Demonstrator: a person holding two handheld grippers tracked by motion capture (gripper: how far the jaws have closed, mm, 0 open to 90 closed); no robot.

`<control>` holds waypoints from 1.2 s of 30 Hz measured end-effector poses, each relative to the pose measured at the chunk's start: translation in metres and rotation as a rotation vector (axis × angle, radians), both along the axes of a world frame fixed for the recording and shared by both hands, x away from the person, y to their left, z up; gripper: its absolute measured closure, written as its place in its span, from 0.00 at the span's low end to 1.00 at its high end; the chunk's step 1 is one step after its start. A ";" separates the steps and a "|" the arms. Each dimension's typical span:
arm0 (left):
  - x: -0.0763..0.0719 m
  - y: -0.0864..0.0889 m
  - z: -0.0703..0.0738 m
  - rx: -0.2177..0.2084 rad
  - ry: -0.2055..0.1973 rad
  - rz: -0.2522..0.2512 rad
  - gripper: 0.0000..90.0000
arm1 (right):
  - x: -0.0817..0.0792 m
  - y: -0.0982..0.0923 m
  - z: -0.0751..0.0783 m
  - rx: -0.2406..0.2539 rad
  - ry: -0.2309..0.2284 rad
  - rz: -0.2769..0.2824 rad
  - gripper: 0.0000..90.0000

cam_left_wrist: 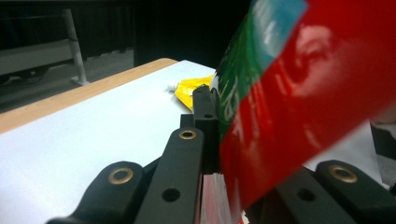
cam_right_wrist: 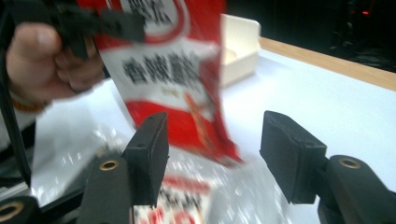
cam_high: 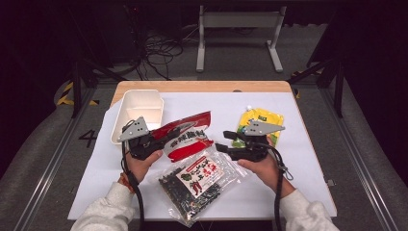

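White box point(cam_high: 139, 113) is sitting at bench point(cam_high: 312, 192) top-left. Left claw point(cam_high: 156, 138) is clamping the red bag point(cam_high: 185, 137), holding it off the bench just right of the box. Clear bag point(cam_high: 199, 185) is lying below, w/ right claw point(cam_high: 221, 140) apart, nothing btwn it. Yellow pouch point(cam_high: 262, 122) is lying far right.

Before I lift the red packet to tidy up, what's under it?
The red packet, clamped in the left gripper, overlaps the clear bag's top corner; the covered part is hidden.
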State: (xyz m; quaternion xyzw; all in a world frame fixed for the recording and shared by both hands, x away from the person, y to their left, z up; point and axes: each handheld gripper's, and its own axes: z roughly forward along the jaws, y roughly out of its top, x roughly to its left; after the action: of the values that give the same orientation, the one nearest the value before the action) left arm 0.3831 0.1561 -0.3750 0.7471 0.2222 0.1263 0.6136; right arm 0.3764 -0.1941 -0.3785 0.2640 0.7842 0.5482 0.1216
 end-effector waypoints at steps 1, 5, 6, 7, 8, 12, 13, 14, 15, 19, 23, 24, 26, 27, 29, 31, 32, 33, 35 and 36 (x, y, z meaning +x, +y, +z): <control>0.000 0.000 0.002 0.003 -0.008 -0.007 1.00 | -0.008 -0.018 -0.003 -0.036 -0.002 -0.037 0.40; 0.001 0.003 0.005 -0.006 -0.010 0.003 1.00 | -0.016 -0.039 -0.006 -0.053 0.008 -0.073 0.36; 0.002 0.006 0.007 -0.017 -0.007 0.005 1.00 | -0.018 -0.046 -0.008 -0.068 0.015 -0.089 0.35; 0.003 0.007 0.007 -0.018 -0.010 0.007 1.00 | -0.022 -0.056 -0.010 -0.085 0.020 -0.111 0.34; 0.004 0.009 0.009 -0.016 -0.015 0.011 1.00 | -0.024 -0.061 -0.012 -0.091 0.021 -0.121 0.34; 0.008 0.015 0.018 0.000 -0.038 0.004 1.00 | -0.031 -0.083 -0.020 -0.109 0.048 -0.162 0.33; 0.010 0.017 0.022 0.007 -0.044 0.005 1.00 | -0.032 -0.088 -0.023 -0.119 0.057 -0.176 0.32; 0.011 0.018 0.024 0.010 -0.050 0.007 1.00 | -0.033 -0.092 -0.025 -0.120 0.065 -0.187 0.32; 0.013 0.021 0.030 0.016 -0.052 0.006 1.00 | -0.034 -0.094 -0.027 -0.119 0.074 -0.193 0.32; 0.022 0.030 0.047 0.040 -0.073 0.027 1.00 | -0.038 -0.105 -0.034 -0.138 0.094 -0.208 0.32; 0.033 0.041 0.060 0.064 -0.081 0.047 1.00 | -0.039 -0.112 -0.039 -0.132 0.112 -0.230 0.32; 0.036 0.044 0.063 0.066 -0.078 0.057 1.00 | -0.039 -0.112 -0.040 -0.137 0.115 -0.232 0.31; 0.041 0.049 0.067 0.076 -0.089 0.076 1.00 | -0.041 -0.114 -0.041 -0.139 0.112 -0.235 0.31; 0.043 0.052 0.069 0.070 -0.090 0.084 1.00 | -0.042 -0.115 -0.040 -0.135 0.112 -0.239 0.31; 0.046 0.058 0.073 0.068 -0.092 0.103 1.00 | -0.044 -0.117 -0.040 -0.134 0.105 -0.246 0.31; 0.051 0.065 0.077 0.065 -0.094 0.126 1.00 | -0.047 -0.121 -0.040 -0.128 0.105 -0.253 0.31; 0.052 0.068 0.077 0.062 -0.091 0.132 1.00 | -0.049 -0.123 -0.041 -0.130 0.103 -0.260 0.31; 0.055 0.072 0.078 0.064 -0.094 0.140 1.00 | -0.050 -0.124 -0.041 -0.132 0.106 -0.264 0.31; 0.060 0.078 0.079 0.070 -0.089 0.159 1.00 | -0.052 -0.127 -0.042 -0.126 0.106 -0.273 0.31; 0.062 0.081 0.080 0.070 -0.089 0.166 1.00 | -0.054 -0.128 -0.043 -0.126 0.107 -0.281 0.31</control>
State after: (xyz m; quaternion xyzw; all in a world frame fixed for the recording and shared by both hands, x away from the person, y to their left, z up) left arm 0.4454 0.2367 -0.2954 0.7408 0.2513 0.2177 0.5837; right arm 0.3228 -0.3224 -0.4211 0.3916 0.7779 0.4606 0.1714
